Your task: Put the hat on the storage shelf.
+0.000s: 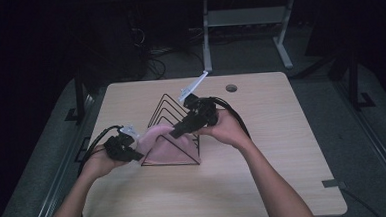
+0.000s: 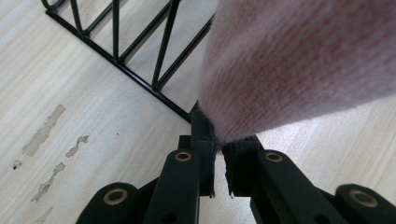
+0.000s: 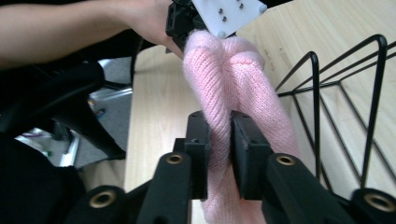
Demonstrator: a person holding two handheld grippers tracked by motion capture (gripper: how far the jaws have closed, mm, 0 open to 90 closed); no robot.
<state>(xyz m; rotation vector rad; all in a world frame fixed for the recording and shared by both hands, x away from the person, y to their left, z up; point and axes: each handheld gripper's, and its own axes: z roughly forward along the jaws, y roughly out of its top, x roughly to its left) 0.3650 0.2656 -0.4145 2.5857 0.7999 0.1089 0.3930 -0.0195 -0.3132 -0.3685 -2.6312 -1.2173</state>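
Pink knitted cloth (image 1: 164,145) is held stretched between the two tools, right at the black wire rack (image 1: 174,120) that stands near the middle of the wooden table (image 1: 264,175). The rack serves as the landmark here: a row of triangular wire dividers on a flat wire base.

The left tool (image 1: 133,152) is seen just off the rack's near left corner, its jaws brought together on a thin edge of the cloth (image 2: 299,65), which rises away from them over the table. The right tool (image 1: 176,133) is above the rack's near end, its jaws clamped across a thicker rolled fold of the cloth (image 3: 233,88).

The cloth's long axis runs from the left tool, low beside the rack, up and across to the right tool over the dividers, so it lies roughly along the rack's front face. The right hand is judged the nearer to the slots.

As for contents, the slots farther back along the rack appear to hold nothing; whether the cloth already sits in the nearest slot or merely drapes against its front wire cannot be told. The coming move is judged to depend on the cloth's axis being lined up with a gap between two dividers before it is lowered.
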